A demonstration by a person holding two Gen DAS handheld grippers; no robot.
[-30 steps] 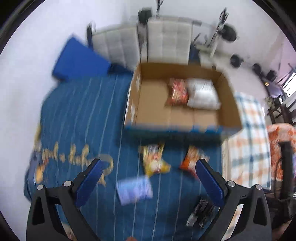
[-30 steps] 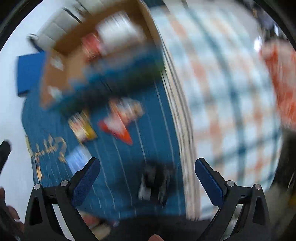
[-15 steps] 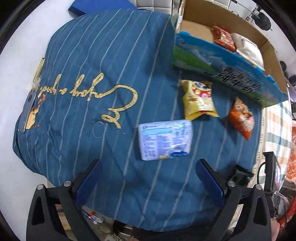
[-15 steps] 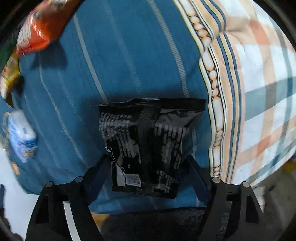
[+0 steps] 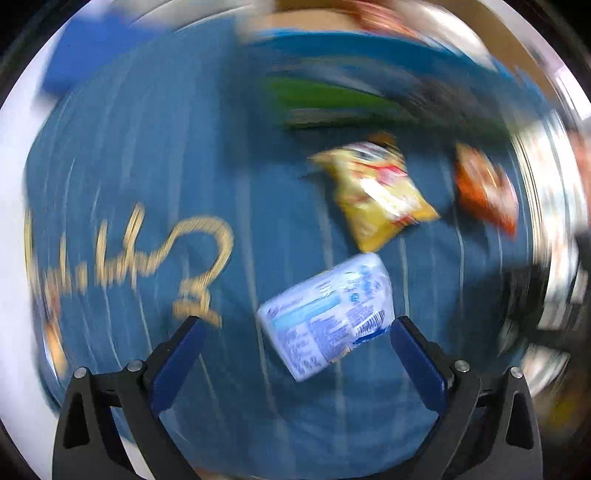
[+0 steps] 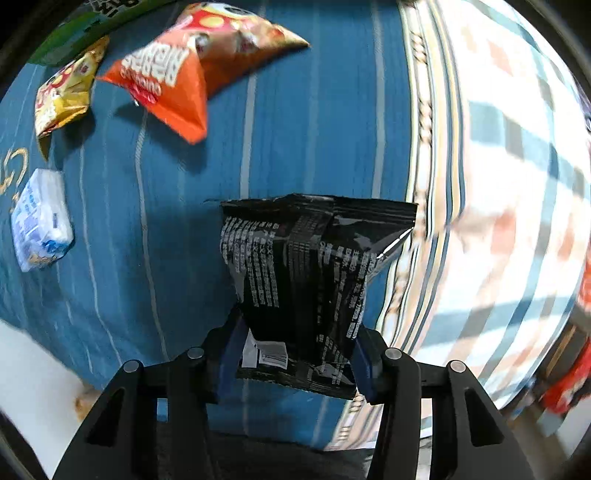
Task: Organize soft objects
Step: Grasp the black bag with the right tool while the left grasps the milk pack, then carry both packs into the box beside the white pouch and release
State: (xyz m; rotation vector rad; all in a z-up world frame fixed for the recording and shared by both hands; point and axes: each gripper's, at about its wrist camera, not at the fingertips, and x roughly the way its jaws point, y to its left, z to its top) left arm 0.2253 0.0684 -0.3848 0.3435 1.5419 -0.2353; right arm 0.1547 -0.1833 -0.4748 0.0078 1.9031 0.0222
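Note:
My right gripper (image 6: 295, 350) is shut on a black snack bag (image 6: 314, 273) and holds it above the blue striped blanket (image 6: 295, 129). My left gripper (image 5: 295, 332) is open, just above a white-and-blue tissue pack (image 5: 328, 314) that lies between its fingers and a little ahead. A yellow snack bag (image 5: 376, 192) and an orange snack bag (image 5: 484, 188) lie further ahead. The same orange bag (image 6: 192, 62), yellow bag (image 6: 66, 88) and tissue pack (image 6: 42, 218) show in the right wrist view. The left wrist view is blurred.
A cardboard box (image 5: 332, 14) with a blue and green side stands at the far end of the blanket (image 5: 147, 147). A plaid orange-and-blue cloth (image 6: 498, 184) lies to the right of the blanket. Gold script is stitched on the blanket's left part.
My right gripper has closed on the black bag and lifted it off the blanket. My left gripper has moved down and right toward the tissue pack.

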